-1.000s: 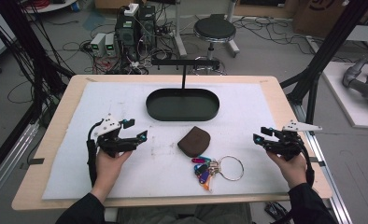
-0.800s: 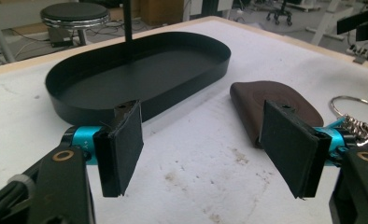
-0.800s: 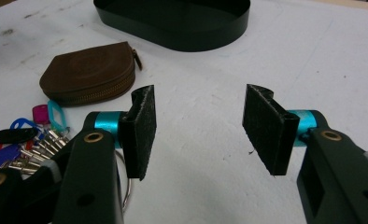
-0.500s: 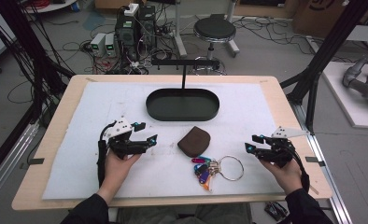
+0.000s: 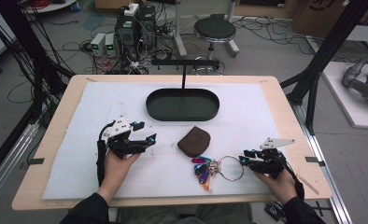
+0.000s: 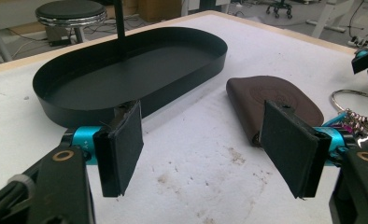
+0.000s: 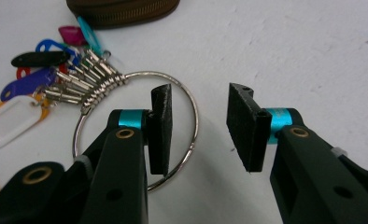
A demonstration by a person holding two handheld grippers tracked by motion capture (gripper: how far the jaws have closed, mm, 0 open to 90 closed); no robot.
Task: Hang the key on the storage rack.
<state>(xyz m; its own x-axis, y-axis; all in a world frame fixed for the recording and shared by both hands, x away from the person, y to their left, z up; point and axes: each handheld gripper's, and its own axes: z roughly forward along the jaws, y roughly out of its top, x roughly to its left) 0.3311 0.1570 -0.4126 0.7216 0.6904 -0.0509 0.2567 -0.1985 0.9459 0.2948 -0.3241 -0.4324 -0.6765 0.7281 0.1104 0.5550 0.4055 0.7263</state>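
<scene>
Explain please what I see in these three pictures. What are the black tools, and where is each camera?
A person holds one two-fingered tool in each hand. One camera looks down from above; the other two ride on the tools. On the white mat lie a black oval tray, a brown pouch and a metal ring with coloured key tags. The left gripper is open and empty, aimed toward the pouch. The right gripper has just been closing, its fingers on either side of the ring's wire without pressing it. Nothing is held.
</scene>
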